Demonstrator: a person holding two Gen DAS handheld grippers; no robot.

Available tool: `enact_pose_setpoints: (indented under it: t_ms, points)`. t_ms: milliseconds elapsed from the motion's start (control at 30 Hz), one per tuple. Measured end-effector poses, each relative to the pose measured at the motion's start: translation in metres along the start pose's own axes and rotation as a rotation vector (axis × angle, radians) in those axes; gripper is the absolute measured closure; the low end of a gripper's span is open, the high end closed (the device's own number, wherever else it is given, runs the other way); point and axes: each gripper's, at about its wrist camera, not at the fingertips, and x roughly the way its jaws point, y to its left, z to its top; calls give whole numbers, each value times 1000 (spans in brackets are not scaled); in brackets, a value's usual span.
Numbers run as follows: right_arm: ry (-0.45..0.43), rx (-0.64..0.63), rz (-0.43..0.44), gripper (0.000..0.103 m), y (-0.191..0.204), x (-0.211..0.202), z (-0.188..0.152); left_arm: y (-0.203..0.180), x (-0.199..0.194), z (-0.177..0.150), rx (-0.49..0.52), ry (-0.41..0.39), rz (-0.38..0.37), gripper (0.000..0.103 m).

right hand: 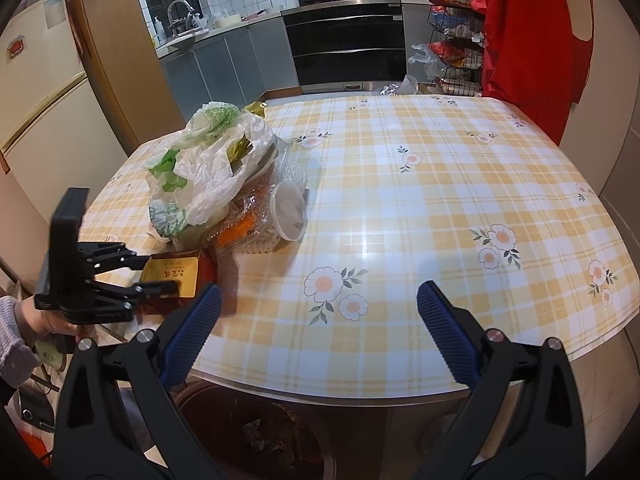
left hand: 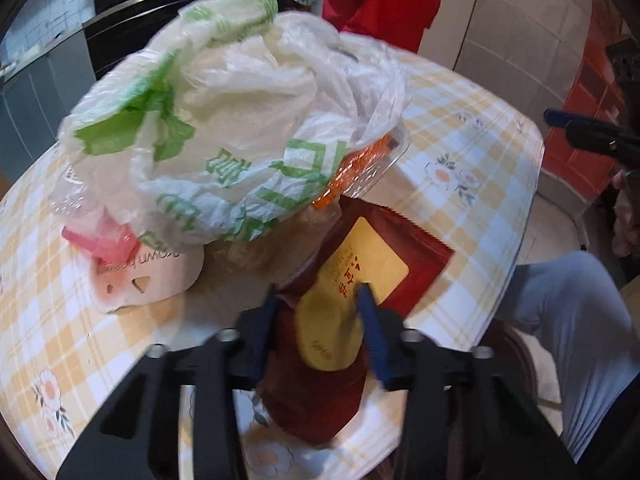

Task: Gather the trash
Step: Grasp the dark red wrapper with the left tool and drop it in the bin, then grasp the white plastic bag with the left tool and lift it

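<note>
A glossy plastic tablecloth (right hand: 400, 208) in yellow check mirrors the ceiling light. On it, thin crinkled plastic bags (left hand: 240, 120) sit over clear, shiny food trays (right hand: 288, 176). A smooth, dark red foil-like pouch (left hand: 320, 380) with a matt yellow label lies nearest. The gripper pads (right hand: 448, 340) are ribbed blue rubber on matt black plastic arms.

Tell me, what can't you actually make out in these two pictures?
- Under the white-and-green plastic bag: left wrist view, the bag covers the pile.
- Printing on the red packet: blurred, partly behind the left gripper fingers.
- Inside the bin below the table: right wrist view, dark, cut off by the edge.
</note>
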Motion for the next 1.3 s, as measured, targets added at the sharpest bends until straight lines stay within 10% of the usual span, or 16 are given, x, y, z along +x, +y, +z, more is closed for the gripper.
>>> enact_pose_setpoints:
  t_ms: [433,500,567,633,1033,1300]
  points:
    - [-42,6,19,6,3,-20,0,-75,-51,-35,56,-9,-228,91]
    - [-44,8,21,6,3,-23,-1,-96,-48,-45,74,55,-303,84]
    - [-43,3,20,6,4,-24,-1,-109,-44,-53,59,89,-370,45]
    - [-41,-2,20,6,5,-25,-3,-107,-51,-55,37,56,-388,31]
    - [-17,-47,33,6,19,6,22,11,-76,10,-256,-176,9,24]
    - [11,-78,46,6,24,52,53,92,-49,54,-451,-182,204,13]
